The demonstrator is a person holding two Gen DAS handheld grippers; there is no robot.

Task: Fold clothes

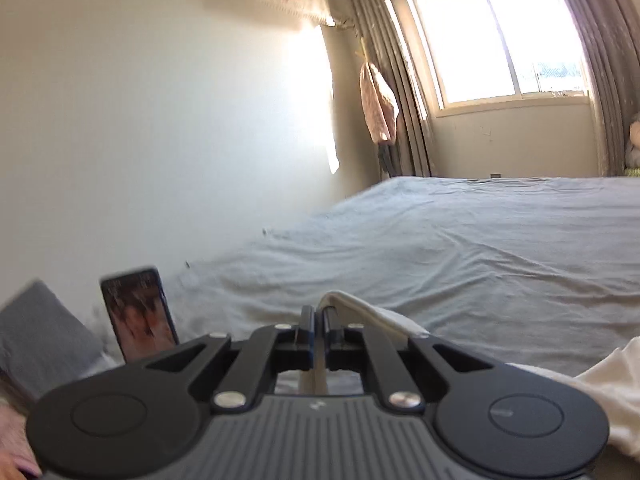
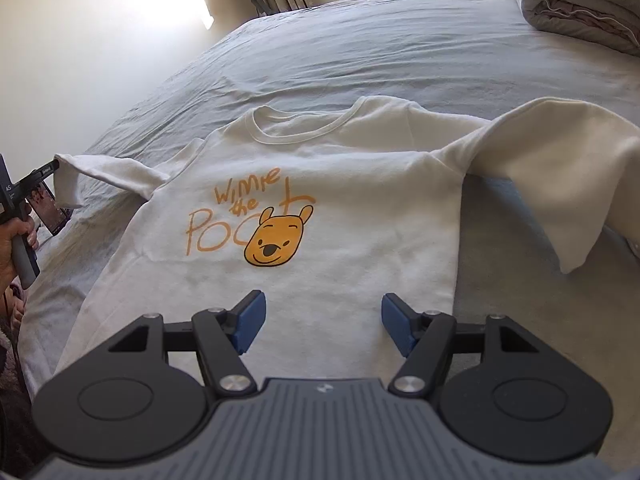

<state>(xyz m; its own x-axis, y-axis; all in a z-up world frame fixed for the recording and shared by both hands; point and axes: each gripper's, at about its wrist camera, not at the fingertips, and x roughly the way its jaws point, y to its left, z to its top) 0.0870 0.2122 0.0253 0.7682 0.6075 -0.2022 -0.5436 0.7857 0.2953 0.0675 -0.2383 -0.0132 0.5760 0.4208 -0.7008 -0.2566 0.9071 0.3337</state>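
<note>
A white sweatshirt (image 2: 360, 220) with an orange bear print lies face up on the bed, collar away from me. My right gripper (image 2: 322, 322) hovers open over its lower front, blue pads apart with nothing between them. The sweatshirt's right sleeve (image 2: 560, 184) lies bent over at the right. Its left sleeve (image 2: 104, 172) stretches out to the left, lifted at the cuff, where my left gripper (image 2: 54, 168) is shut on it. In the left wrist view the left gripper (image 1: 319, 316) has its jaws together on a fold of white cloth (image 1: 376, 316).
A grey-blue sheet (image 2: 360, 40) covers the bed. A phone (image 1: 140, 312) leans upright by a grey pillow (image 1: 40, 328) near the left wall. A rolled quilt (image 2: 580, 4) lies at the far right. A window (image 1: 496, 36) and curtains stand beyond the bed.
</note>
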